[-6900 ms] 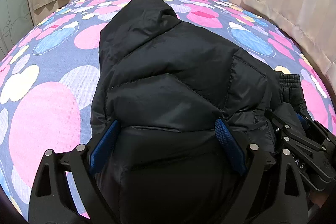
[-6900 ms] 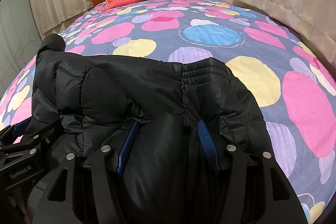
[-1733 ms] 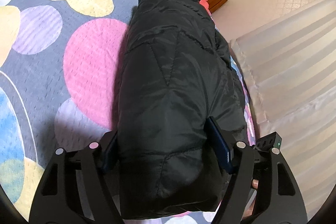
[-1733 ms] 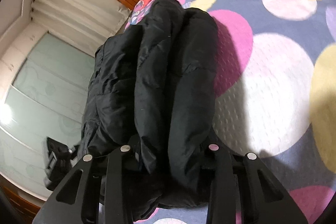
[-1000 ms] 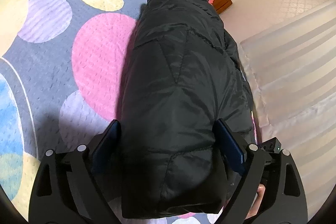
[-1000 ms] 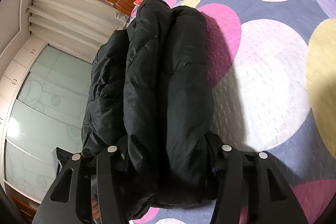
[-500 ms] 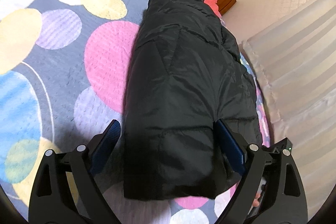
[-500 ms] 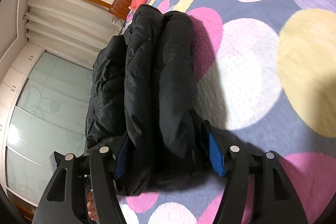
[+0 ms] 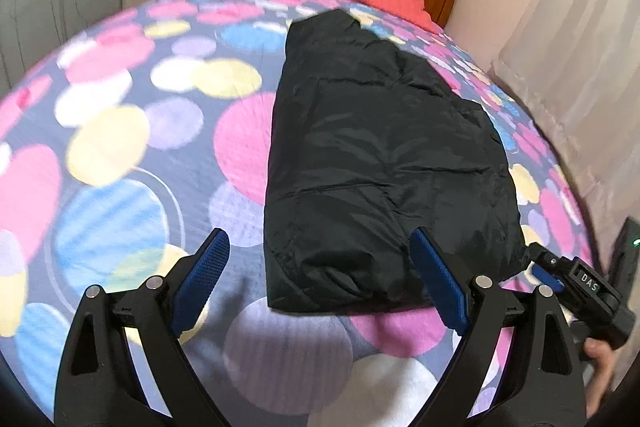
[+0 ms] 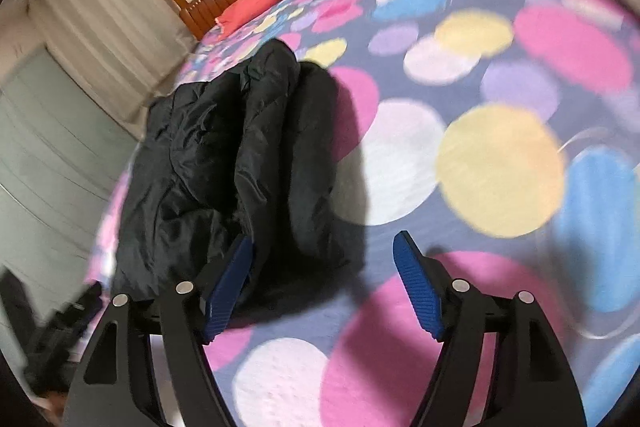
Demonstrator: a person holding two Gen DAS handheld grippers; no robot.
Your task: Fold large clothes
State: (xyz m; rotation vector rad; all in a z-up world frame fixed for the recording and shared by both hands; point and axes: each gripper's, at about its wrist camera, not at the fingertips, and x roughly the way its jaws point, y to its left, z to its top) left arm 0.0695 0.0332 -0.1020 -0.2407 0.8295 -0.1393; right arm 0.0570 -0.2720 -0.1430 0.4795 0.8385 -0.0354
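Now the folded jacket is lying on the bed, free of both tools. Left gripper is standing spread; right gripper is opening, nothing pinched. Risk: puffy padding may be springing the fold apart once unweighted.

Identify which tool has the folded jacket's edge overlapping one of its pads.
The right tool: its left pad overlaps the black jacket. The left tool stands open, clear of it.
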